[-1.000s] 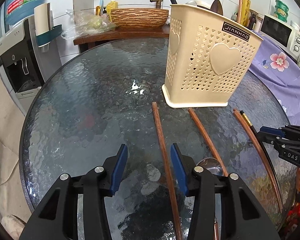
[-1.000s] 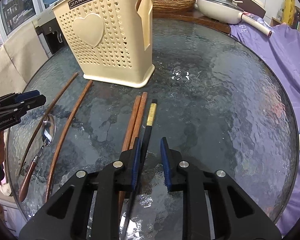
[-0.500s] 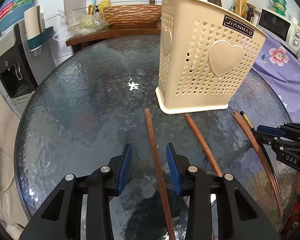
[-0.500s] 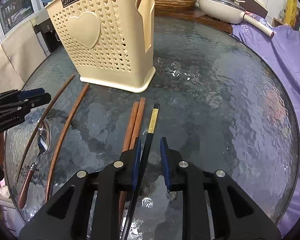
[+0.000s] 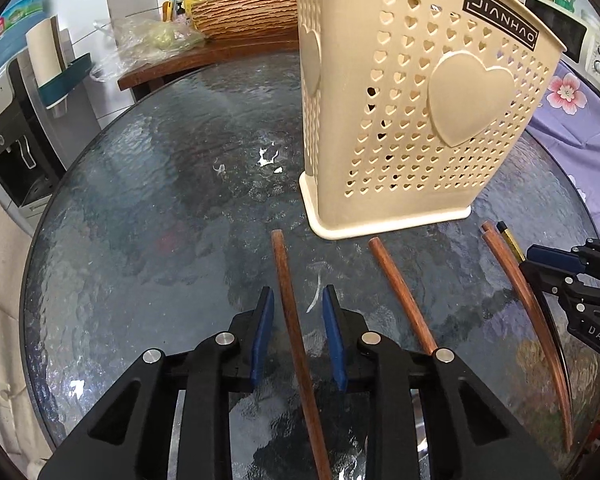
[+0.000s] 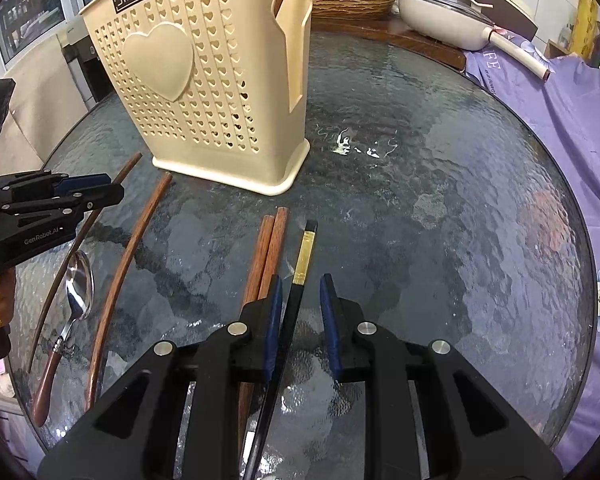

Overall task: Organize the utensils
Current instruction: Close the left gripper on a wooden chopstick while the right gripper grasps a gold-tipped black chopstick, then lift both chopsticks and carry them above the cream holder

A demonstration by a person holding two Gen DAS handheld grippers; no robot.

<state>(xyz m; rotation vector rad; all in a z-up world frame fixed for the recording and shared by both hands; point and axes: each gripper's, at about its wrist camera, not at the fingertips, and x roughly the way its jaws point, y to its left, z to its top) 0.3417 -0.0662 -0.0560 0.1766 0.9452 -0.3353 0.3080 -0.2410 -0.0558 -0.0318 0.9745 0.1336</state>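
Left hand-held gripper [image 5: 298,300] apart, straddling chopstick [image 5: 290,312] | right hand-held gripper [image 6: 300,290] apart | holder [image 5: 412,120] near

A home kitchen: microwave [image 5: 588,46], water dispenser [image 5: 8,136], frying pan [image 6: 444,20].

bright, sharp, fisheye-warped edges

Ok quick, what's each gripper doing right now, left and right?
Left gripper: open, straddling a brown chopstick, not gripping it.
Right gripper: open, straddling the black chopstick, not gripping it.
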